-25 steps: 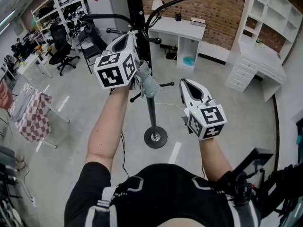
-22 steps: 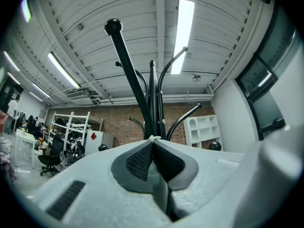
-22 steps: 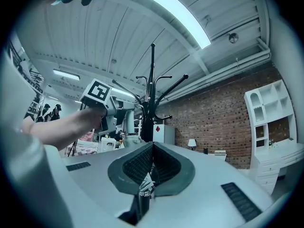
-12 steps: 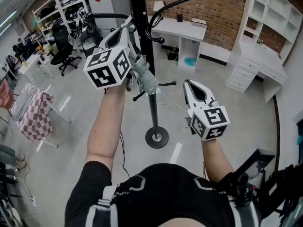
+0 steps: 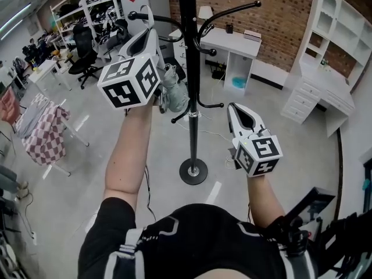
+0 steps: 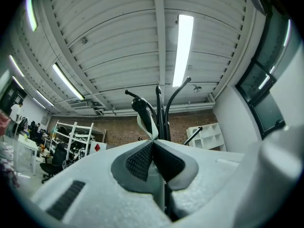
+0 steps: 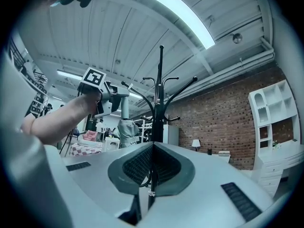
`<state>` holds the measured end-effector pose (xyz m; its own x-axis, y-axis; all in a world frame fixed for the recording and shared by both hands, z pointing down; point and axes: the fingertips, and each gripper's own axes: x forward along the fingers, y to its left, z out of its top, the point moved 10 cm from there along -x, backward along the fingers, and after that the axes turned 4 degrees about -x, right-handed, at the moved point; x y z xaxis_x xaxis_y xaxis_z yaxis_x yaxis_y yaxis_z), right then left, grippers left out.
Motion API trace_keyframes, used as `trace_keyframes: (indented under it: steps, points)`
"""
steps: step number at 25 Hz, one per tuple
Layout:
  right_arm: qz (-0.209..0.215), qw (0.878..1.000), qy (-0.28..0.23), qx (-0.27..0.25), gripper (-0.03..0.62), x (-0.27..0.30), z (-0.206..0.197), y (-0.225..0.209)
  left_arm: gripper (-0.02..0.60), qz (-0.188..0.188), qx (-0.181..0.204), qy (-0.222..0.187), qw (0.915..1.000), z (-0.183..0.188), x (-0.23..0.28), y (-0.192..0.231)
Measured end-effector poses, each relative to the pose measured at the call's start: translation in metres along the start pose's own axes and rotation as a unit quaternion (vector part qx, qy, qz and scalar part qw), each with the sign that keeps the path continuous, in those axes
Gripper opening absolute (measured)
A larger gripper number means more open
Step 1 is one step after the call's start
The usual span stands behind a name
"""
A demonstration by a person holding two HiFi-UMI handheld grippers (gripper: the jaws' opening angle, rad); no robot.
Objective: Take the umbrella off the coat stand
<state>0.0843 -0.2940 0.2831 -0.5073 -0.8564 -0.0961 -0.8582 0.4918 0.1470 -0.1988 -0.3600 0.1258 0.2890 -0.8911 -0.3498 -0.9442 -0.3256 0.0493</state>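
**Item:** umbrella [image 5: 174, 96]. Grey, folded short. It hangs off the floor just beside the pole of the coat stand [image 5: 192, 68], at the pole's 9 o'clock in the head view. I cannot tell whether the fabric touches the pole.

**Attachment:** strap [image 6: 145, 122]. Pale and narrow. It rises out of my jaws toward the black knob of a hook [image 6: 138, 104]. I cannot tell whether the loop still sits over that knob or only lies in front of it.

**Holder:** my left gripper [image 6: 153, 142]. It is raised at the umbrella's 11 o'clock, its jaws pressed together and pinching the strap. The umbrella's weight appears to hang from this pinch.

**Spare:** my right gripper [image 7: 152, 145]. Its jaws are closed with nothing between them. It is held low at the pole's 4 o'clock, well apart from the umbrella.

**Surroundings:** the stand's round base [image 5: 193, 170] sits on the grey floor [image 5: 145, 150]. A white desk [image 5: 229, 39] stands against the brick wall behind, at 12 o'clock.

**Progress, as judged:**
- Done: the strap is gripped and the umbrella is raised to hook height.
- Left: work the loop past the knob if it has not cleared, then carry the umbrella out from among the hook arms and away from the pole.
- Estimate: past halfway, but not finished while the umbrella hangs this close to the stand.
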Motion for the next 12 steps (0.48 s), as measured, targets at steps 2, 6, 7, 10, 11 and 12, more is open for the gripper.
trace_keyframes:
  steps: [2, 6, 7, 10, 11, 12]
  points:
    - [0.005, 1.000, 0.001, 0.000, 0.000, 0.002, 0.000, 0.007, 0.014, 0.002, 0.004, -0.002, 1.0000, 0.003, -0.008, 0.003]
    - [0.014, 1.000, 0.003, 0.000, 0.000, 0.006, 0.000, 0.018, 0.013, 0.004, 0.010, -0.008, 0.9999, 0.009, -0.022, 0.009]
    - [0.016, 1.000, 0.004, 0.000, 0.000, 0.007, 0.000, 0.019, 0.014, 0.003, 0.011, -0.010, 0.9999, 0.011, -0.025, 0.010]
    - [0.021, 1.000, 0.006, 0.000, 0.000, 0.009, 0.003, 0.024, 0.014, -0.005, 0.011, -0.012, 0.9999, 0.019, -0.030, 0.011]
    - [0.022, 1.000, 0.007, 0.000, 0.000, 0.010, 0.004, 0.025, 0.014, -0.007, 0.012, -0.013, 0.9998, 0.022, -0.031, 0.011]
    - [0.023, 1.000, 0.008, 0.000, 0.000, 0.010, 0.004, 0.026, 0.014, -0.010, 0.014, -0.015, 0.9997, 0.024, -0.032, 0.010]
